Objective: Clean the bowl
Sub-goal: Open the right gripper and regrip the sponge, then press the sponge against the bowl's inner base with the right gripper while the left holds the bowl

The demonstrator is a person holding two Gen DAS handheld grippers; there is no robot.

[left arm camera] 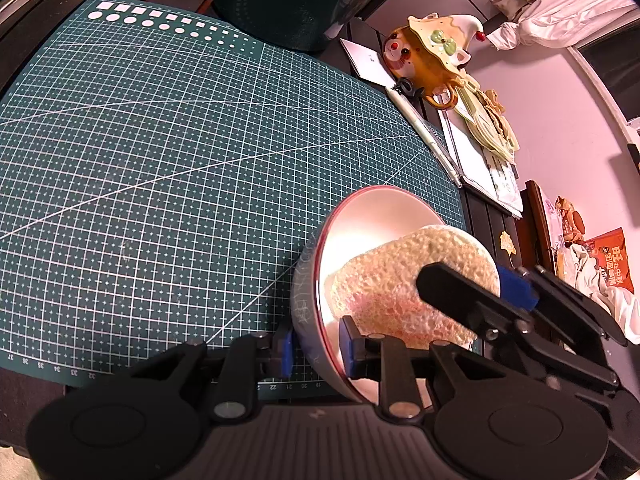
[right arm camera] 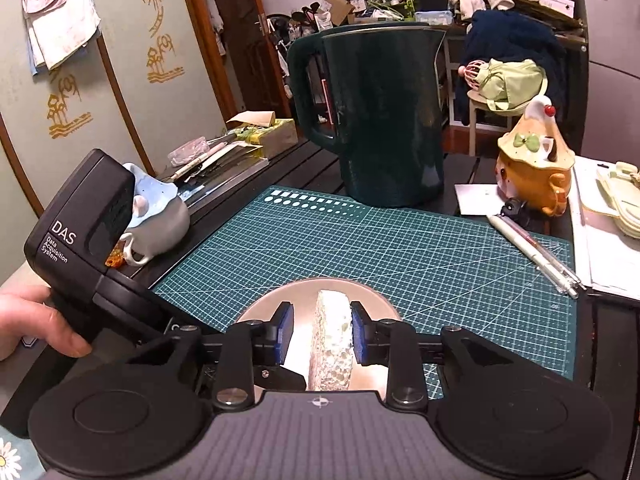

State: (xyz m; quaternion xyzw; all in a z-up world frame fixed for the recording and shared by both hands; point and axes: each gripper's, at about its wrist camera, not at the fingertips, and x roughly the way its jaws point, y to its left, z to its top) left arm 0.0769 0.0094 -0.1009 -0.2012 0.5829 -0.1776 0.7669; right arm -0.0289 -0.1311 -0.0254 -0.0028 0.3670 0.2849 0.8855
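Our left tongs (left arm camera: 314, 354) pinch the rigid, slick white red-rimmed bowl (left arm camera: 362, 216) by its rim; our right tongs (right arm camera: 322, 338) clench the soft, light porous cream sponge (right arm camera: 332, 344).

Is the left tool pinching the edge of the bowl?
Touching. In the left wrist view the left tool has one blue pad outside and one inside the bowl rim, pressed on its wall.

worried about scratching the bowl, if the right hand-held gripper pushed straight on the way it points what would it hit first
Likely the bowl's inner surface: the right hand-held gripper points down into it, holding the sponge, which would press in first.
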